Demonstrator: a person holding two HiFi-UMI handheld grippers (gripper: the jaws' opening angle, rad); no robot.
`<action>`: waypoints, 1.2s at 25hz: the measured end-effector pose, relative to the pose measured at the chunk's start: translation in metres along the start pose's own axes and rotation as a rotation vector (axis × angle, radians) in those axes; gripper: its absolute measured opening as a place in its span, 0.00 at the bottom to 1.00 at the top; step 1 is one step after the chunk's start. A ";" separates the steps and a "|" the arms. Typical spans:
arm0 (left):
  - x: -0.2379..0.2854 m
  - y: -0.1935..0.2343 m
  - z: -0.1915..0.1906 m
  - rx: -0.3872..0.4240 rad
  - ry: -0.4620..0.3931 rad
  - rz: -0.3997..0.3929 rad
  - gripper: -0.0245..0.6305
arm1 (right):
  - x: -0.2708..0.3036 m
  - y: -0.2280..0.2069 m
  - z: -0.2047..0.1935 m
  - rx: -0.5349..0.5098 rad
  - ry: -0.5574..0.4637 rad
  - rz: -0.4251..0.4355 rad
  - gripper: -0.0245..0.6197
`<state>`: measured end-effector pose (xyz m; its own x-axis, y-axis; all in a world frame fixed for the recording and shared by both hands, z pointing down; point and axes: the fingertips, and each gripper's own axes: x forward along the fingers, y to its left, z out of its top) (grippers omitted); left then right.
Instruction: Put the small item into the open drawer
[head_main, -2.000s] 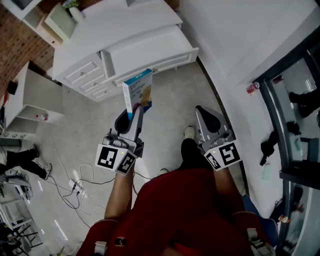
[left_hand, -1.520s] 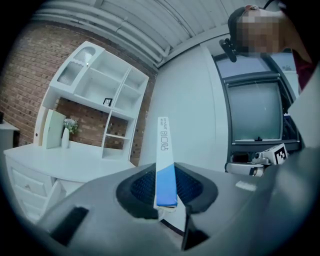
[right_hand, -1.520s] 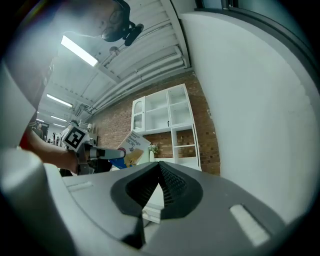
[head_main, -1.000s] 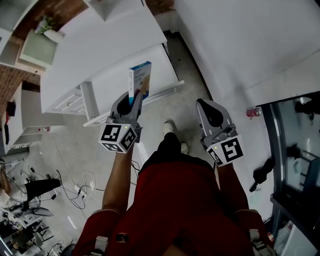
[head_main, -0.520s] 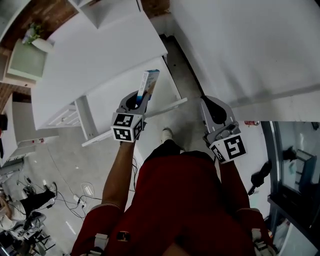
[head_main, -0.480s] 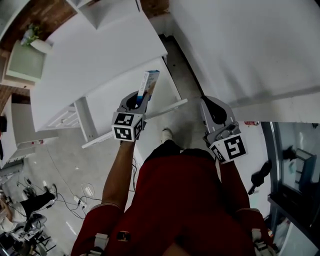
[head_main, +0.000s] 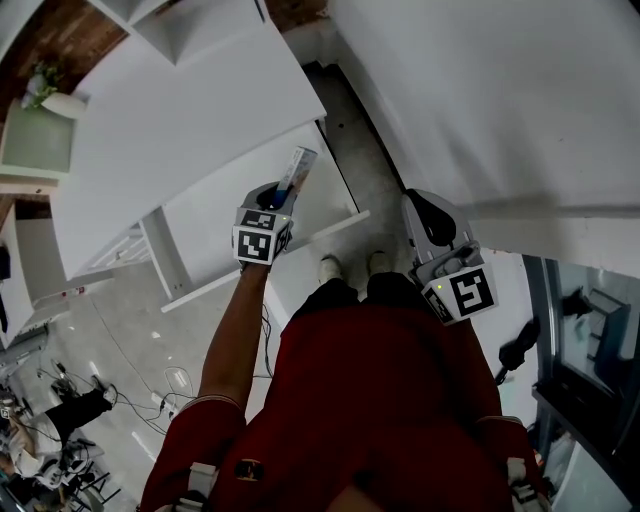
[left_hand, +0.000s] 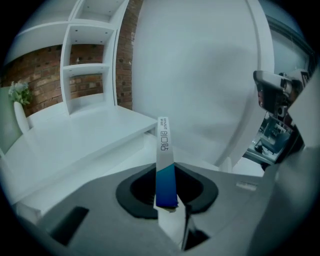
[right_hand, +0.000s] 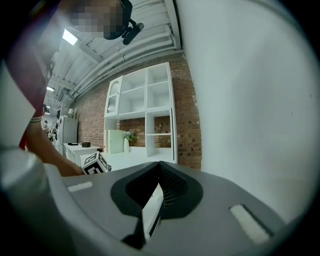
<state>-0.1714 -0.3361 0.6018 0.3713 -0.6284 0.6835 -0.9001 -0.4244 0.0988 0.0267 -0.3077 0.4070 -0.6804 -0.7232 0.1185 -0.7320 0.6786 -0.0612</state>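
Moved over open white drawer (head_main: 225, 215) at centre-left, gripping slim blue-and-white box (head_main: 298, 168) end-on in left gripper (head_main: 277, 196), nearer than closed, empty right gripper (head_main: 424, 213).

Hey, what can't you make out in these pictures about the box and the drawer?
- Box face print: the left gripper view shows only its thin edge; too small in the head view.
- Drawer floor under the box: covered by the left gripper in the head view.
- Drawer in the right gripper view: out of frame; the right gripper faces shelves.
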 end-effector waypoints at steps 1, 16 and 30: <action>0.005 0.002 -0.002 0.000 0.015 0.004 0.16 | 0.001 -0.004 0.001 -0.005 0.004 0.004 0.06; 0.065 0.011 -0.035 0.041 0.190 0.028 0.16 | 0.006 -0.044 -0.002 -0.011 0.036 -0.023 0.06; 0.074 0.003 -0.043 0.075 0.221 0.012 0.29 | 0.009 -0.047 -0.004 -0.013 0.043 -0.006 0.06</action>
<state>-0.1570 -0.3558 0.6837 0.2941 -0.4794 0.8268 -0.8816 -0.4702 0.0410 0.0557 -0.3455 0.4151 -0.6734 -0.7214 0.1618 -0.7355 0.6759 -0.0475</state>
